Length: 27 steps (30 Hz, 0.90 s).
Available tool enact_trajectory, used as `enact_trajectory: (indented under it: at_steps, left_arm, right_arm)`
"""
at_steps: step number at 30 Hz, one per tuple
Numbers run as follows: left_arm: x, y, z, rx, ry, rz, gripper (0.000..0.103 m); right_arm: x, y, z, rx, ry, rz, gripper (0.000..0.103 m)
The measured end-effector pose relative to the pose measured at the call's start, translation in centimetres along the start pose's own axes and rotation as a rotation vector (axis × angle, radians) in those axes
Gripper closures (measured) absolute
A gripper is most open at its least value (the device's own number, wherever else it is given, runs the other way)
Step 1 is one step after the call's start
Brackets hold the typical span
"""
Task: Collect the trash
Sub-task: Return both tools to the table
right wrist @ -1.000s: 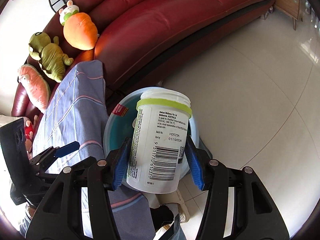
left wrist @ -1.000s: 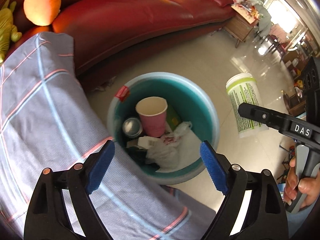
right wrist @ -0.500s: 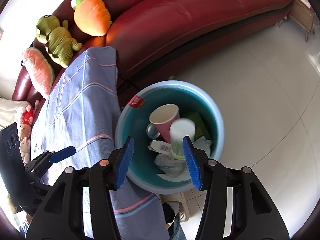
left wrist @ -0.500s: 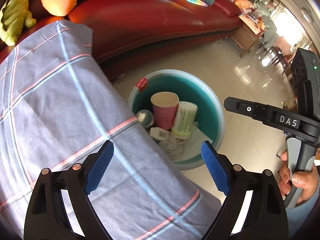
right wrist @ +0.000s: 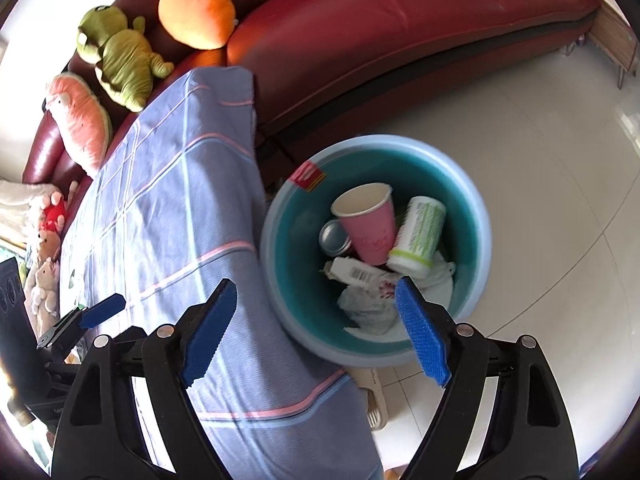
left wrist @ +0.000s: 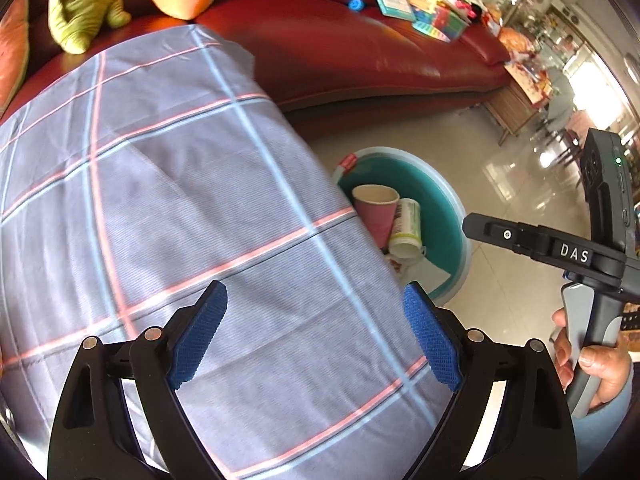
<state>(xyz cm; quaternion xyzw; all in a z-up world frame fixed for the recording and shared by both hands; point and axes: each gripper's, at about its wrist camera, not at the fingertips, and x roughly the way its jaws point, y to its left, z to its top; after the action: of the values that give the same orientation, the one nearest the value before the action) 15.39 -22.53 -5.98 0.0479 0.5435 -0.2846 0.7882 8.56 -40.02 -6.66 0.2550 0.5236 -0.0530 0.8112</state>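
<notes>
bottle position: white-and-green plastic bottle (right wrist: pixel 418 237) lay inside the teal bin (right wrist: pixel 476 276), beyond the right gripper (right wrist: pixel 316 334) tips, nearer its right pad, not between the pads, no contact
bottle neighbours: leaned against pink paper cup (right wrist: pixel 370 222); metal can (right wrist: pixel 334 236) left of cup; crumpled white plastic (right wrist: pixel 366 306) and a barcoded scrap below
bottle from left view: bottle (left wrist: pixel 406 226) and cup (left wrist: pixel 378 210) seen past cloth edge, well off to upper right of left gripper (left wrist: pixel 316 332)
right gripper state: jaws spread wide, had just been opening, nothing between the pads
left gripper state: jaws spread wide, empty, only checked cloth (left wrist: pixel 172 200) behind them
right hand pose: right hand (left wrist: pixel 588 360) wrapped on the grey handle, gripper angled steeply down over bin rim
left hand pose: hand not visible; gripper angled steeply down over the cloth, left of bin
bottle axis: long axis tilted, running upper right to lower left in right view; green-banded end low, toward the gripper; opposite end up toward far bin wall
bin position: on tiled floor (right wrist: pixel 540 128), just beside the cloth's hanging edge, in front of red sofa (right wrist: pixel 400 20)
blur: bin rim slightly smeared in right view
</notes>
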Motion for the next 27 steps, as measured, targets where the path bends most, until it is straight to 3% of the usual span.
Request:
enact_trajectory:
  at_steps: [14, 27]
  left_arm:
    - [-5.8, 6.3, -5.5, -0.086, -0.067, 0.002, 0.009]
    - [-11.7, 14.8, -12.3, -0.173, -0.119, 0.053, 0.007]
  right_arm:
    - [-1.6, 7.7, -3.9, -0.095, 0.003, -0.014, 0.021]
    - [-1.0, 18.1, -8.5, -0.246, 0.043, -0.004, 0.021]
